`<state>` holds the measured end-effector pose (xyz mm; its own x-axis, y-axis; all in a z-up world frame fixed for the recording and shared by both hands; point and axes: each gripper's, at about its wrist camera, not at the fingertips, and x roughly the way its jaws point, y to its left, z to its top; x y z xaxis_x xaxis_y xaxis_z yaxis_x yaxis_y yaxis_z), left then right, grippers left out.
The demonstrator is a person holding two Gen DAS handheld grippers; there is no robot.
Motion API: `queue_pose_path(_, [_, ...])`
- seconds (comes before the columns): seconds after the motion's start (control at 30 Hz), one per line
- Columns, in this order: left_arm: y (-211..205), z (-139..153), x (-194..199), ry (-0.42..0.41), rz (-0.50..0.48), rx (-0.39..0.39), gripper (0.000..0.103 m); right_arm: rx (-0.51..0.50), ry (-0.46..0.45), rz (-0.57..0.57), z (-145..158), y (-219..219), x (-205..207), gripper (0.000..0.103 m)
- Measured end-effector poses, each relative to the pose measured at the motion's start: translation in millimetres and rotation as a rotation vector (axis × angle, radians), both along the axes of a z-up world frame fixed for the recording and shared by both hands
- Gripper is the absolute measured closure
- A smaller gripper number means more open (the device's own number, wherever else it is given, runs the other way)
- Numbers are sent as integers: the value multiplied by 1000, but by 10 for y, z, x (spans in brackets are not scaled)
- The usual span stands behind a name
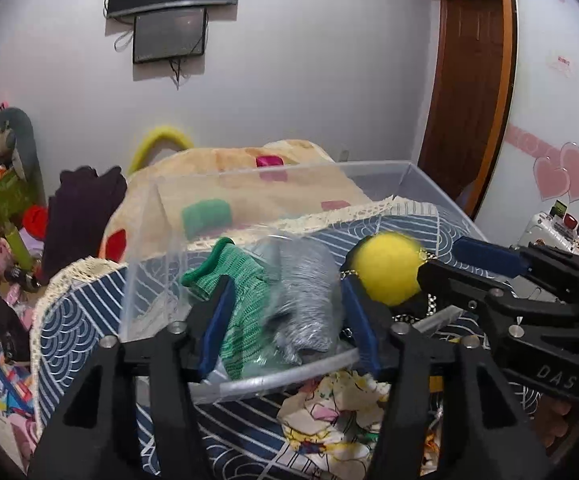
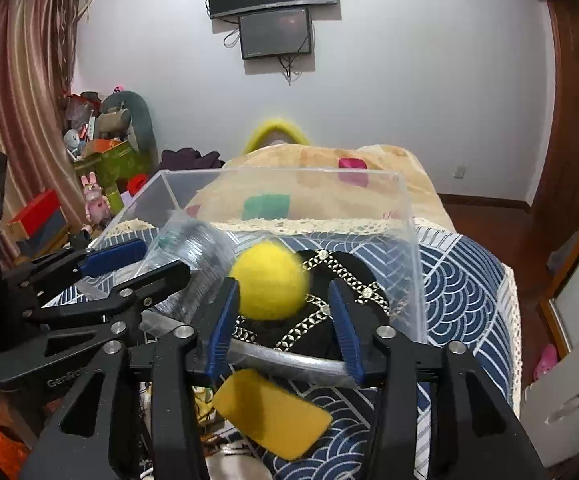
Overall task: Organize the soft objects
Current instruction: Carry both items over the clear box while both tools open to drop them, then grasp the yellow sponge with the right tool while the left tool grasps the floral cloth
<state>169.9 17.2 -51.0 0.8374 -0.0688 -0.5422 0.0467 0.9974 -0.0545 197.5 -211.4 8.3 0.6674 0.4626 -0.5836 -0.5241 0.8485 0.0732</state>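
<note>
A clear plastic bin (image 1: 193, 184) (image 2: 409, 216) stands on the blue wave-pattern cloth. In it lie a bagged green and grey knit item (image 1: 249, 280) (image 2: 193, 248), a black piece with gold chain trim (image 2: 329, 280) and a blurred yellow ball (image 1: 387, 268) (image 2: 271, 280). My left gripper (image 1: 287, 312) (image 2: 137, 260) is open over the bin's near rim by the bag. My right gripper (image 2: 285, 312) (image 1: 437, 258) is open, with the ball between its fingers and clear of the right one. A yellow flat pad (image 2: 269, 412) and a cartoon-print cloth (image 1: 329, 412) lie before the bin.
A beige blanket with coloured patches (image 1: 249, 192) (image 2: 321, 168) lies behind the bin. Toys and boxes (image 2: 101, 160) crowd the left side. A wooden door (image 1: 469, 80) is at the right, screens (image 2: 273, 4) on the far wall.
</note>
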Motion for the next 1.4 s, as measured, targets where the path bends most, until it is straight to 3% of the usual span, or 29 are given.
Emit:
queue_pose_path(0.07, [-4, 63, -94, -26, 5, 5, 36, 8, -20, -9, 52, -55, -49, 48])
queue_pose_path(0.17, [5, 142, -215, -48, 3, 1, 33, 21, -38, -13, 115, -105, -94, 47])
queue_pose_path(0.27, [28, 191, -360, -75, 19, -7, 15, 32, -54, -17, 161, -166, -163, 44])
queue_pose_path(0.33, [23, 200, -465, -95, 21, -5, 11, 37, -66, -21, 173, -192, -211, 38])
queue_pose_path(0.4, [18, 177, -555, -101, 22, 8, 11, 44, -73, -25, 162, -241, -267, 32])
queue_pose_path(0.53, [25, 43, -653, -76, 29, -5, 11, 44, -60, -32, 93, -275, -289, 31])
queue_pose_path(0.87, [70, -420, -573, 48, 35, -65, 12, 40, 82, -38, -318, -263, -206, 31])
queue_pose_path(1.13, [40, -647, -390, 125, 8, -88, 34, 12, 124, -5, -482, -152, -210, 31])
queue_pose_path(1.2, [9, -673, -375, 132, 8, -73, 38, 6, 133, 9, -513, -108, -215, 36])
queue_pose_path(1.23, [3, -680, -380, 126, 7, -66, 43, 5, 139, 20, -529, -88, -217, 44])
queue_pose_path(1.3, [-23, -683, -377, 124, -8, -56, 52, 0, 146, 27, -544, -68, -216, 47])
queue_pose_path(1.37, [-93, -704, -386, 128, -21, -49, 72, -4, 131, 24, -529, -80, -232, 51])
queue_pose_path(1.4, [-108, -711, -388, 130, -29, -46, 75, -2, 126, 25, -514, -87, -240, 52])
